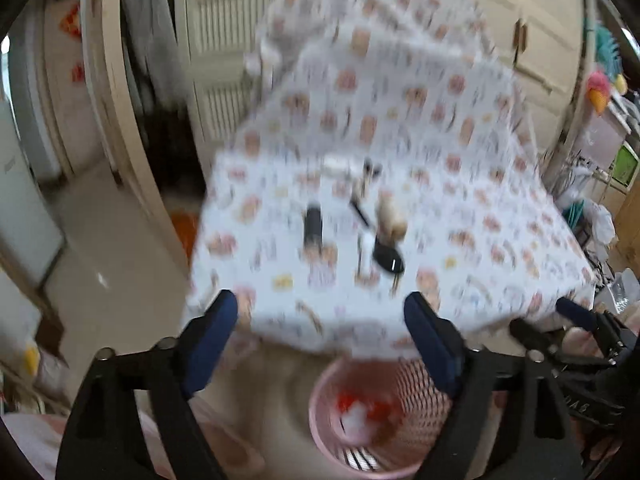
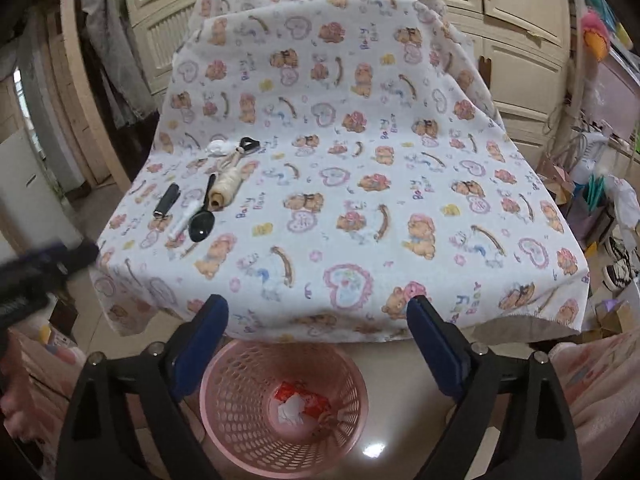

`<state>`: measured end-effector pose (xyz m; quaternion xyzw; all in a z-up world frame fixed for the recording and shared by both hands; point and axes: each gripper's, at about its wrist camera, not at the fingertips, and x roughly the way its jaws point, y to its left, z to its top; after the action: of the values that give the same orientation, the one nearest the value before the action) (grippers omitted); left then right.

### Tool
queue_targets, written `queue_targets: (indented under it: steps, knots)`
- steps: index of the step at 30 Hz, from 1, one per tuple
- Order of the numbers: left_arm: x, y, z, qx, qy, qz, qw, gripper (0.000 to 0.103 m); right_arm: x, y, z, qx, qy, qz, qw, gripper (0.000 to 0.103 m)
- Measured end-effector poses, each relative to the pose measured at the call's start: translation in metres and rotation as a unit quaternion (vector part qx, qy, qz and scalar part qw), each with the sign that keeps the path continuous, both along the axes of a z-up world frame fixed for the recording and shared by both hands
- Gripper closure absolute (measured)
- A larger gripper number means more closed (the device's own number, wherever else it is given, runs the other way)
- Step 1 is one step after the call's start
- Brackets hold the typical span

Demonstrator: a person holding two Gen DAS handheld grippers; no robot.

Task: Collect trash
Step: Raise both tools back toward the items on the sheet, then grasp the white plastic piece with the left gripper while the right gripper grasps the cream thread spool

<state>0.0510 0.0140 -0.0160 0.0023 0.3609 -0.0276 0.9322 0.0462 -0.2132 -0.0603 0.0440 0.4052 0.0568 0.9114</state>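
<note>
Right wrist: "Baby Bear" tablecloth (image 2: 360, 160)

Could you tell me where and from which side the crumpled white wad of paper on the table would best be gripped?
Grip the crumpled white wad of paper across its middle, coming from above. It looks small, soft and lumpy, lying flat on the bear-print cloth, with a black loop close beside it.

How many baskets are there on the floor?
1. A pink basket stands on the floor just in front of the cloth-covered table, below both open grippers, with red and white scraps inside. Others may be hidden under the cloth.
</note>
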Motion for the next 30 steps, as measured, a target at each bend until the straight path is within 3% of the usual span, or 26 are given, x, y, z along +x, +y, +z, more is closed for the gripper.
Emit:
queue_targets:
  steps: [8, 14, 16, 19, 25, 30]
  knots:
    - [0.01, 0.001, -0.005, -0.011, 0.01, 0.002, 0.9999, 0.013, -0.007, 0.015, 0.004, -0.055, -0.038, 0.021, 0.998, 0.011]
    - [0.011, 0.004, -0.01, -0.018, 0.004, -0.001, 0.9998, 0.013, -0.006, 0.014, 0.005, -0.04, -0.036, 0.024, 0.998, 0.01]
    - [0.021, 0.005, -0.015, -0.031, 0.013, -0.003, 0.9994, 0.019, -0.002, 0.014, 0.007, -0.036, -0.04, 0.026, 0.998, 0.011]
    - [0.032, 0.008, -0.02, -0.047, 0.01, 0.006, 0.9988, 0.031, 0.005, 0.015, 0.016, -0.033, -0.054, 0.025, 0.998, 0.02]
    - [0.043, 0.003, -0.024, -0.067, 0.019, -0.005, 0.9975, 0.05, 0.019, 0.006, 0.02, 0.004, -0.049, 0.032, 0.998, 0.05]
    - [0.052, -0.013, -0.03, -0.033, 0.025, -0.011, 0.9991, 0.053, 0.028, 0.007, 0.014, 0.018, -0.035, 0.039, 0.998, 0.06]
